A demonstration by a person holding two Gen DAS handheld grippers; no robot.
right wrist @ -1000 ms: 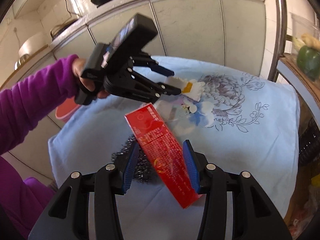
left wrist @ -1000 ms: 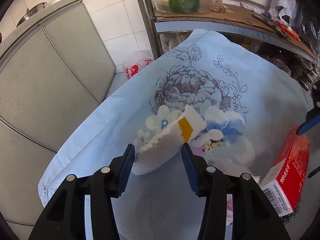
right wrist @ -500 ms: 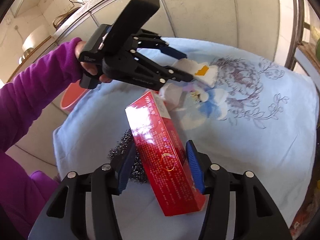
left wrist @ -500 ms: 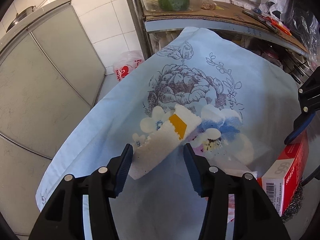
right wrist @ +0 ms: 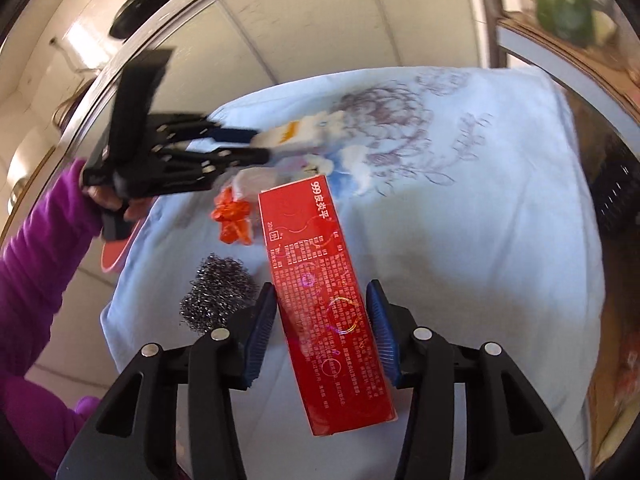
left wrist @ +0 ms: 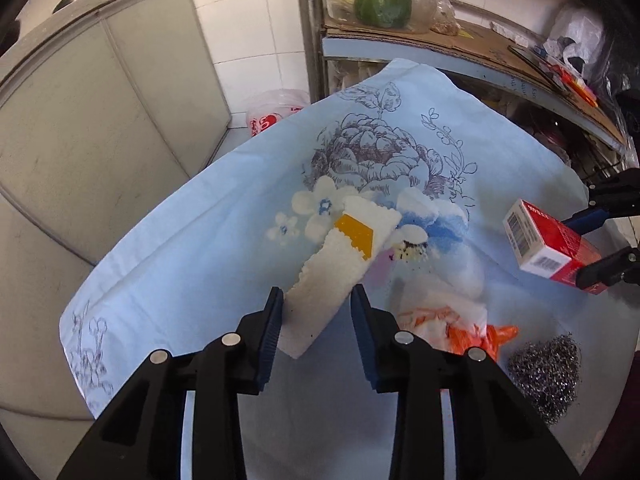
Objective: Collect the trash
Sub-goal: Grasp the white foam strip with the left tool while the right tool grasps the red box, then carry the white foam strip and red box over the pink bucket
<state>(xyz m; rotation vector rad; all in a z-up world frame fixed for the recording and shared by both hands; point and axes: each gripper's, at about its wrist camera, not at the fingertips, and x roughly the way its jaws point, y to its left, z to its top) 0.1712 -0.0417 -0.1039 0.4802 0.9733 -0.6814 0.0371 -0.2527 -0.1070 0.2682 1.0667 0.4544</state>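
My left gripper [left wrist: 318, 304] is shut on a white foam piece [left wrist: 332, 276] with a yellow patch, held above the blue flowered cloth [left wrist: 192, 256]. My right gripper [right wrist: 322, 312] is shut on a red box [right wrist: 320, 296], lifted off the cloth; the box also shows at the right of the left wrist view [left wrist: 548, 244]. A crumpled orange and white wrapper [left wrist: 452, 324] and a steel wool ball [left wrist: 546, 376] lie on the cloth. The right wrist view shows the left gripper [right wrist: 260, 146] with the foam, the wrapper [right wrist: 234, 216] and the steel wool [right wrist: 218, 292].
Grey cabinets [left wrist: 80, 128] stand left of the table. A shelf [left wrist: 440, 48] with a green squash [left wrist: 382, 4] is at the back. A white plastic bag [left wrist: 276, 110] sits on the floor by the wall. An orange-red bin rim [right wrist: 114, 256] shows beyond the table's left edge.
Both grippers have risen with their loads. The red box has lifted off the steel wool, which now shows in full with the orange wrapper. The left gripper has drawn back with the foam.
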